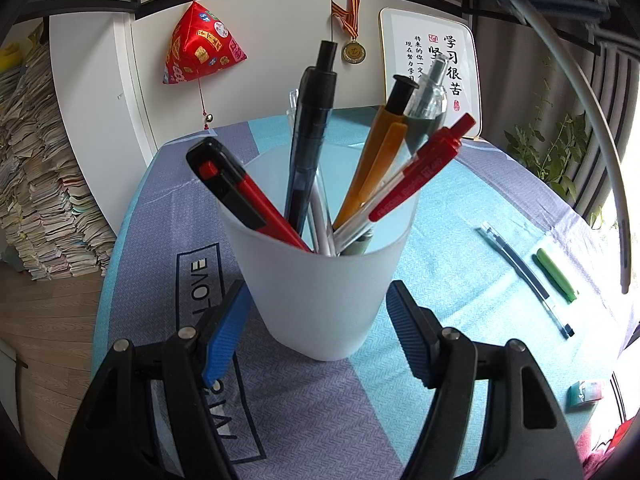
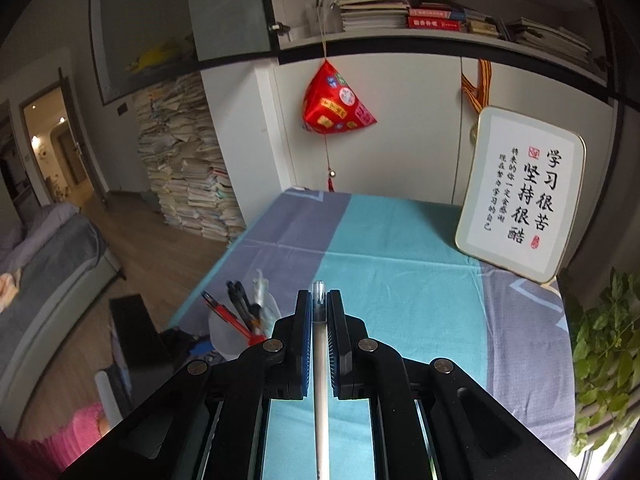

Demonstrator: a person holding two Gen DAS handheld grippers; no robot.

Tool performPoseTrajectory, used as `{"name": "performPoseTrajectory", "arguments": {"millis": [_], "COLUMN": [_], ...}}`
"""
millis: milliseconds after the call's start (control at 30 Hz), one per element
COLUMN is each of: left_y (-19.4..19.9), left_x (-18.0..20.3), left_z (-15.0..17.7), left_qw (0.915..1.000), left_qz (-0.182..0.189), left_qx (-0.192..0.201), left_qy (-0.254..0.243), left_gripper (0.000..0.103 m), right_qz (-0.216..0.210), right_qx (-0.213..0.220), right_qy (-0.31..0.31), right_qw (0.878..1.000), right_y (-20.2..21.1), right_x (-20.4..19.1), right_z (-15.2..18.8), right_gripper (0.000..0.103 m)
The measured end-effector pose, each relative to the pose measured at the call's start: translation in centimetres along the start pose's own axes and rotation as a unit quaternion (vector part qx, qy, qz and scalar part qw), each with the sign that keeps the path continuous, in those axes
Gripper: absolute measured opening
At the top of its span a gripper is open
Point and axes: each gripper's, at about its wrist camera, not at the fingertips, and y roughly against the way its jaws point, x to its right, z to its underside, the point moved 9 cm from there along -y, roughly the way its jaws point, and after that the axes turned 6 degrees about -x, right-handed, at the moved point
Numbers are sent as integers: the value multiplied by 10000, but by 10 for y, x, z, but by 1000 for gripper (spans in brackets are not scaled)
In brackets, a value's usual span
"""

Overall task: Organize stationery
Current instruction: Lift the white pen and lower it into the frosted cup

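A frosted white cup [image 1: 320, 292] stands on the blue and grey tablecloth [image 1: 440, 264]. It holds several pens and a red and black utility knife [image 1: 244, 196]. My left gripper [image 1: 316, 328] is open, its blue pads on either side of the cup's lower part without squeezing it. A clear pen with a dark core [image 1: 528, 276], a green pen [image 1: 558, 275] and an eraser [image 1: 586, 392] lie on the cloth to the right. My right gripper [image 2: 319, 300] is shut on a white pen [image 2: 320, 360], held above the table. The cup [image 2: 232, 332] shows low left in the right wrist view.
A framed calligraphy board [image 2: 524, 196] leans at the table's far right. A red hanging ornament [image 2: 334, 104] and a medal [image 1: 353, 53] hang on the white cabinet behind. Paper stacks [image 2: 188, 160] stand on the floor left. A plant [image 2: 604, 344] is at the right.
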Motion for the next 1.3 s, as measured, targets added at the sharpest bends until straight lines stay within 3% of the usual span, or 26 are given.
{"name": "performPoseTrajectory", "arguments": {"millis": [300,600,933,1300], "left_y": [0,-1,-2,-4], "left_x": [0,-1,-2,-2], "left_z": [0,0,1,0], "left_qw": [10000,10000,10000,10000], "left_qz": [-8,-7,15,12], "left_qx": [-2,-11,-30,-41], "left_qy": [-5,-1,17,16], "left_gripper": [70,70,70,70], "right_qz": [-561,-764,-822,-771], "right_qx": [557,949,929,785], "right_qy": [467,-212,-430,-370], "right_qw": [9958,9923,9914,9932], "right_y": [-5,-46,-62,-39], "right_x": [-55,-44,-27,-22], "right_z": [-60,-85,-69,-39], "right_gripper": [8,8,8,8]}}
